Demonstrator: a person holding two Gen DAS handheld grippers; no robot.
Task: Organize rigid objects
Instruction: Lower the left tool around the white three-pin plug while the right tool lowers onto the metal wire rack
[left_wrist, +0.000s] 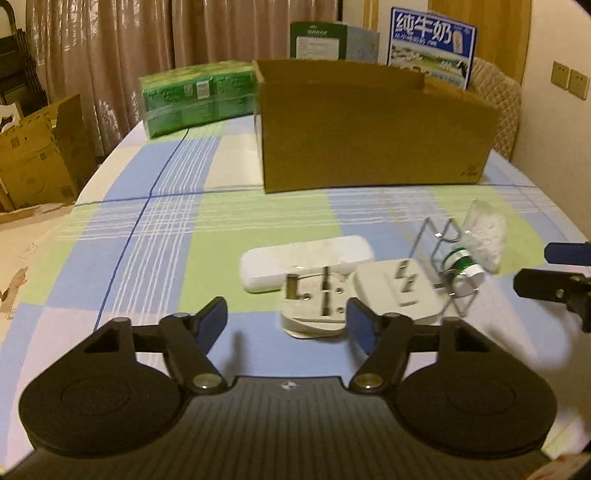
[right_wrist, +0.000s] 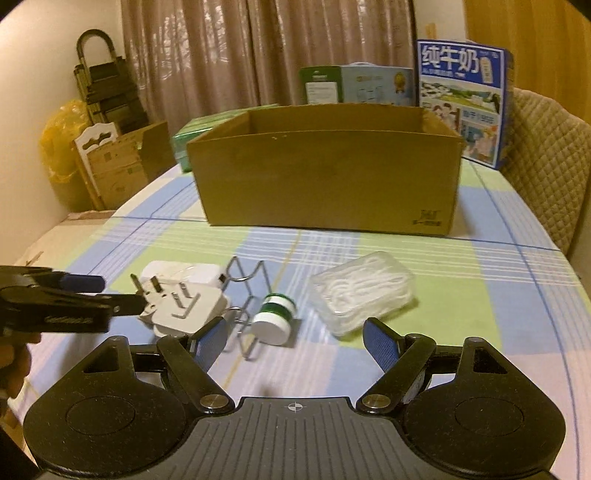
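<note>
- Your left gripper (left_wrist: 286, 317) is low over the table (left_wrist: 155, 258), jaws apart, with the near white plug adapter (left_wrist: 314, 306) between the fingertips; whether the pads already press on it, I cannot tell.
- A second white adapter (left_wrist: 399, 288) lies just beside it, and a white flat case (left_wrist: 306, 258) lies behind both.
- Your right gripper (right_wrist: 295, 341) is released and grasps nothing.
- In front of it lie the small green-and-white jar (right_wrist: 275, 317) on its side, against a wire rack (right_wrist: 247, 280), and the clear plastic box (right_wrist: 364, 295) near them.
- The open cardboard box (right_wrist: 325, 177) stands behind all these things.
</note>
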